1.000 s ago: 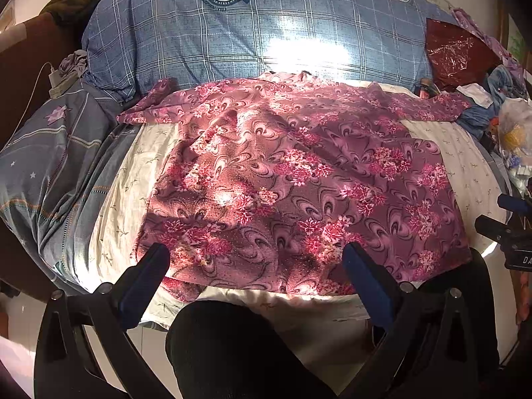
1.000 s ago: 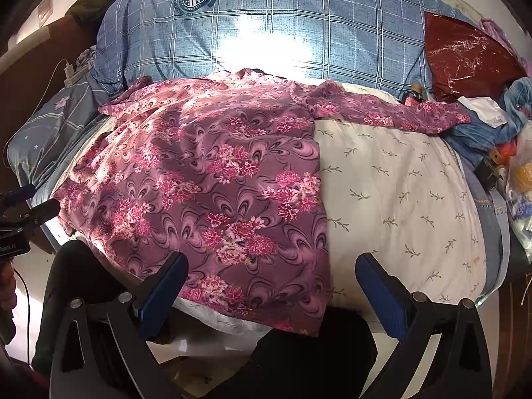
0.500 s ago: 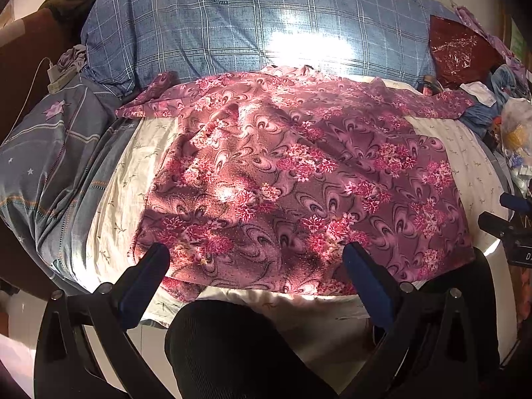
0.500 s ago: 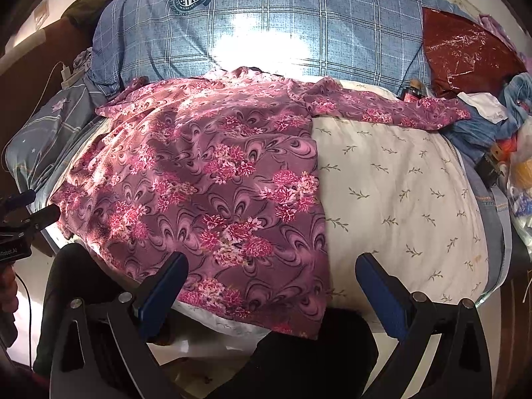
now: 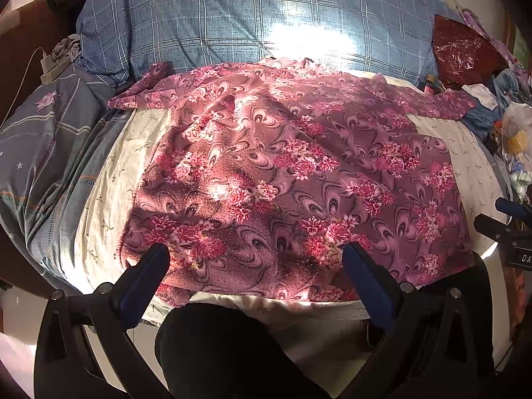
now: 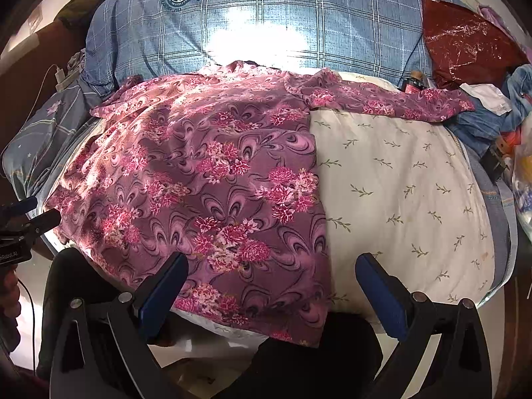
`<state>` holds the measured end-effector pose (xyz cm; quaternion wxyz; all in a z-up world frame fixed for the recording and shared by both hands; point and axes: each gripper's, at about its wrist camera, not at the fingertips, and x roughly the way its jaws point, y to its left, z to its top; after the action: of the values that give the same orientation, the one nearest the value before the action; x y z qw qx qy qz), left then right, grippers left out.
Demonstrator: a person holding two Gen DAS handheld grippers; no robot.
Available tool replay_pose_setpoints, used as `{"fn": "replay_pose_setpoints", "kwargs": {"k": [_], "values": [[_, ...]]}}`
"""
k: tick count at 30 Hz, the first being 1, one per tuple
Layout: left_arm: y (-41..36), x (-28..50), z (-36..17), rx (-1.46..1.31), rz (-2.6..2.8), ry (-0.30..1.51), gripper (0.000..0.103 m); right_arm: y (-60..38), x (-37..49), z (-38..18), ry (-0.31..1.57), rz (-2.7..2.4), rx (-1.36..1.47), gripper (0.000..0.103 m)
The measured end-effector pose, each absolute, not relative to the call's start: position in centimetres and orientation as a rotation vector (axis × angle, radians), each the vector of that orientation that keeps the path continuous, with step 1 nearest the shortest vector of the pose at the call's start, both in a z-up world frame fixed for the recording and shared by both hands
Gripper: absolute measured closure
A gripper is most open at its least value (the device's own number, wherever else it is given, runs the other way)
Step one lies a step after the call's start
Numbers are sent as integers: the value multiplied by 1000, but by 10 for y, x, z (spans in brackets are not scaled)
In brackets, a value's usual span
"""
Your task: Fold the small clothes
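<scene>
The bed (image 6: 399, 179), under a cream leaf-print sheet, fills most of both views. Across the top of the frame lies my blue plaid pillow (image 5: 266, 30), with a grey-blue quilt (image 5: 43, 153) bunched at the left edge. The pink floral garment (image 5: 292, 179) is spread flat over the middle of the sheet, its sleeves reaching left and right below the pillow, its hem at the near edge. A dark red plastic bag (image 6: 465, 43) sits upper right, beside what may be a heap of clothes. At the bottom of frame, my left gripper (image 5: 256, 266) and right gripper (image 6: 271, 276) hang wide apart, holding nothing.
</scene>
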<state>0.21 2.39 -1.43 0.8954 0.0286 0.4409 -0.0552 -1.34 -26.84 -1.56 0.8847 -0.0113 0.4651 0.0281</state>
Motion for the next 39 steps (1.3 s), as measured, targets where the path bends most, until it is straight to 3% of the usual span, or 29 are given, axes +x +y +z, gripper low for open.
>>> {"fn": "replay_pose_setpoints", "kwargs": {"k": [25,32,39], "values": [[30,3,-17,38,-122,935,0,-278,-8,-15,959,44,-1,2],[79,33,-10,37,33,924,0,-345,11,-30,995,-45,274,2],[152,72,-21,-90,216,1011,0,-344,45,-47,1016,62,372,3]]}}
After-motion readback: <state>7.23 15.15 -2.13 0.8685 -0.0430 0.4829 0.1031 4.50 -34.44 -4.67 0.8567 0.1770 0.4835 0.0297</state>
